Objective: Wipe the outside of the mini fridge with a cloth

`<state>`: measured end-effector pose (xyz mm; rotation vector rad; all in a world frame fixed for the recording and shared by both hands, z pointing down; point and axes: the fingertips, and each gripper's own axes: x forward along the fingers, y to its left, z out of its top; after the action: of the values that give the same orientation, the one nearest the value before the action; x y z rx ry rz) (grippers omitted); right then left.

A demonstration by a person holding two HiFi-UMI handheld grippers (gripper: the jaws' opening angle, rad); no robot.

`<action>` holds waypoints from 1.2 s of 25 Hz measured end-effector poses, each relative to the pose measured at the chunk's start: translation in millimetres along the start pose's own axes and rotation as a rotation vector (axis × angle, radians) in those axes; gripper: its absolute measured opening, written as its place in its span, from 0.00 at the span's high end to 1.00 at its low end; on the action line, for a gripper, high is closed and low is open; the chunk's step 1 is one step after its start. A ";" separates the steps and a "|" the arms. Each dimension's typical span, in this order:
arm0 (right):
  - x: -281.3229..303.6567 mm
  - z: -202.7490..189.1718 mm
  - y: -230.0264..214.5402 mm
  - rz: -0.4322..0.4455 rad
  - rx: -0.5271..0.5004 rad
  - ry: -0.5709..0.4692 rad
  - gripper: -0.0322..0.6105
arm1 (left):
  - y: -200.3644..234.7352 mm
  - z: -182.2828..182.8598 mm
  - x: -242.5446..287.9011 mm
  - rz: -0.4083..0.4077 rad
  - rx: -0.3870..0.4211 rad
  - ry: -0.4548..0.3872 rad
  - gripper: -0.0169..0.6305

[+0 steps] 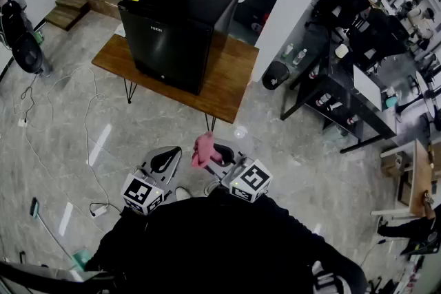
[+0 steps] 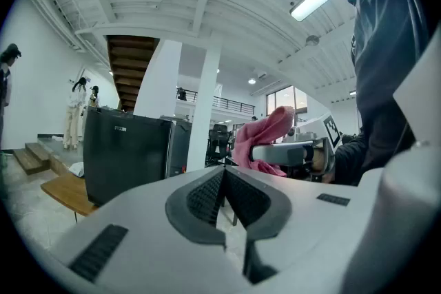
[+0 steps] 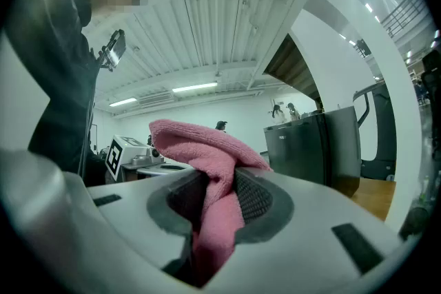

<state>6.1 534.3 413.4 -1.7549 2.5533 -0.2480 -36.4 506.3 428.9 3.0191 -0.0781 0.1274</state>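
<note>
A black mini fridge [image 1: 177, 27] stands on a low wooden table [image 1: 227, 82]; it also shows at left in the left gripper view [image 2: 127, 151] and at right in the right gripper view [image 3: 313, 144]. My right gripper [image 1: 215, 151] is shut on a pink cloth [image 1: 202, 150], which bunches up out of the jaws [image 3: 207, 169]. My left gripper [image 1: 165, 160] is shut with nothing in it, its pads [image 2: 207, 195] pressed together. Both grippers are held close to my body, well short of the table. The cloth [image 2: 265, 134] shows in the left gripper view too.
Cables [image 1: 83, 141] trail over the marble floor at left. A white pillar [image 1: 296, 3] rises right of the table, with a black bin [image 1: 275, 74] at its foot. Desks with clutter [image 1: 358, 79] fill the right side. Wooden steps [image 1: 69, 10] lie at far left.
</note>
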 end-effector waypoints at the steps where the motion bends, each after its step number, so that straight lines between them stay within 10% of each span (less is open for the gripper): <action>1: 1.0 0.7 -1.2 0.002 -0.002 -0.001 0.80 | 1.5 1.3 1.5 0.003 0.003 -0.005 0.97; 30: -2.1 5.0 -46.7 -0.036 0.063 -0.037 0.79 | 18.8 3.1 37.8 -0.013 -0.007 -0.021 0.97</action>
<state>50.6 519.3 415.3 -1.7671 2.4627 -0.2914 0.5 485.6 431.3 3.0136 -0.0608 0.0937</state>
